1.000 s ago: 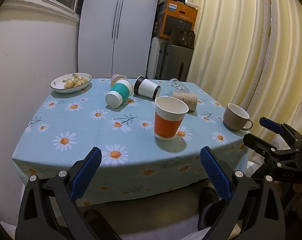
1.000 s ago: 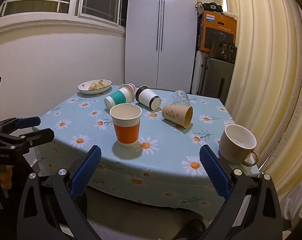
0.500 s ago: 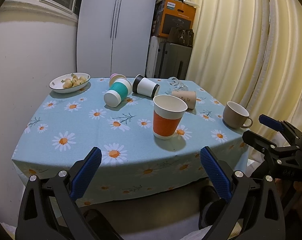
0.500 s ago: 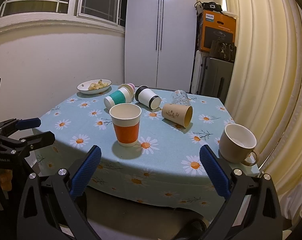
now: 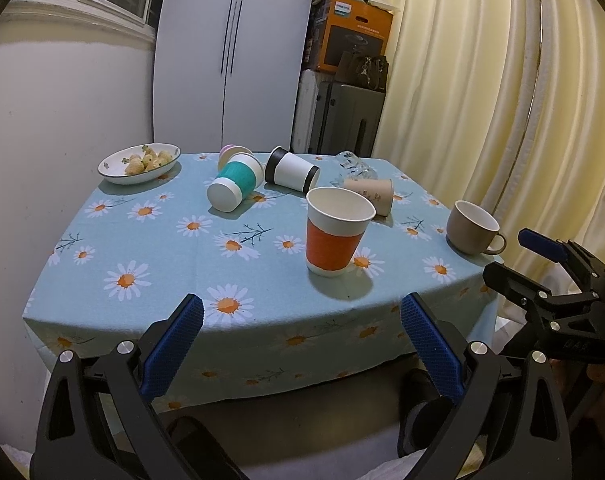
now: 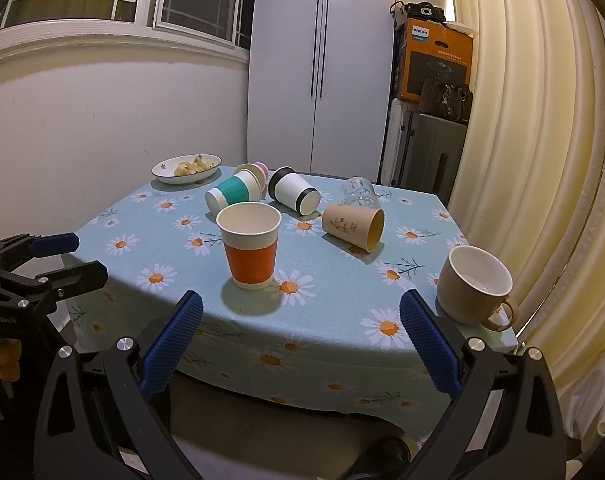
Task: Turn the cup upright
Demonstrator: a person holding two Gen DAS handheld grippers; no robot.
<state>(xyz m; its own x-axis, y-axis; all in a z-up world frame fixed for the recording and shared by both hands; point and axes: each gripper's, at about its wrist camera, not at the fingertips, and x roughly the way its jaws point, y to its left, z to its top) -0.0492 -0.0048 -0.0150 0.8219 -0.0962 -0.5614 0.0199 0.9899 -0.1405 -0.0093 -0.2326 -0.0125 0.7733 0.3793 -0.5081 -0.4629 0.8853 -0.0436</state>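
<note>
An orange-banded paper cup [image 5: 336,232] [image 6: 249,245] stands upright near the table's front. Behind it several cups lie on their sides: a teal-banded cup [image 5: 235,184] [image 6: 233,192], a black-and-white cup [image 5: 292,169] [image 6: 293,195], a tan paper cup [image 5: 372,194] [image 6: 353,226], a pink cup [image 5: 227,151] and a clear glass [image 6: 359,193]. A beige mug [image 5: 473,228] [image 6: 475,285] stands upright at the right edge. My left gripper [image 5: 302,348] and right gripper [image 6: 300,346] are both open and empty, held off the table's front edge.
A white dish of food [image 5: 139,162] [image 6: 186,168] sits at the table's back left. The table has a blue daisy cloth [image 5: 162,256]. A wall stands to the left and curtains [image 6: 542,160] hang close on the right. A cabinet and boxes stand behind.
Both grippers have shifted only slightly; the view has drifted a little. No cup has moved.
</note>
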